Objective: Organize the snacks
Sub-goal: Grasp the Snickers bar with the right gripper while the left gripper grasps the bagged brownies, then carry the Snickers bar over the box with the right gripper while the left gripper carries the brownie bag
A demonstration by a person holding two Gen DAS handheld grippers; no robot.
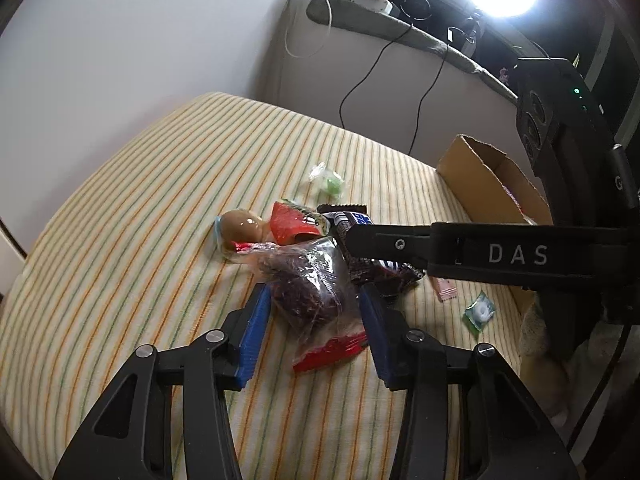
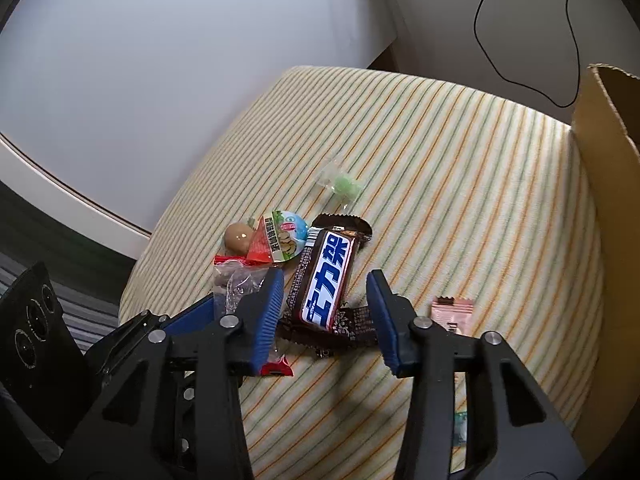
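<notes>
Snacks lie in a heap on a striped cloth. My left gripper [image 1: 314,300] is open, its blue pads on either side of a clear bag of dark dried fruit [image 1: 310,280] with red ends. My right gripper [image 2: 326,292] is open around a brown chocolate bar [image 2: 326,280] with blue and white lettering; this gripper also shows in the left wrist view [image 1: 360,240], reaching in from the right. A packed braised egg [image 1: 240,226] [image 2: 238,237] and a red and green egg packet [image 2: 280,240] lie just behind.
An open cardboard box [image 1: 480,176] [image 2: 604,184] stands at the right. A green candy in clear wrap [image 1: 328,180] [image 2: 342,184] lies farther back. A pink sachet [image 2: 454,310] and a green mint packet [image 1: 478,312] lie near the box. Cables hang down the wall behind.
</notes>
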